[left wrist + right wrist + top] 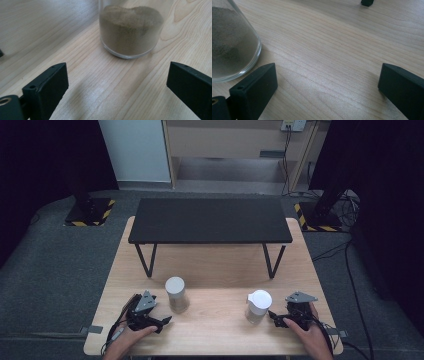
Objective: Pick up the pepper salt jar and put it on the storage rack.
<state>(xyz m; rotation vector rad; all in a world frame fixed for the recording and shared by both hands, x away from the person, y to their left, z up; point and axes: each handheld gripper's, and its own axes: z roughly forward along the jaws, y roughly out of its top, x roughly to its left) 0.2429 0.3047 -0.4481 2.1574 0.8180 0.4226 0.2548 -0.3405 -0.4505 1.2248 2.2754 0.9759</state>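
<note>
A: Jars of powder: left jar (176,294) lower centre, right jar (258,306) lower right. Left gripper (161,321), right gripper (272,317) both agape, empty.
B: Risk: a jaw nudging glass topples it.

The table (215,270) was pale wood with a fine, wavy grain; the low shelf (210,220) on it was matt black, legs too; both jars were clear glass with white lids, the left jar (176,295) and the right jar (258,307) each holding dull grey-brown powder; the left gripper (161,321) and right gripper (274,317) were black with grey top plates; the floor (55,265) was dark grey; two black bases bore yellow-and-black hazard stripes (107,210).
</note>
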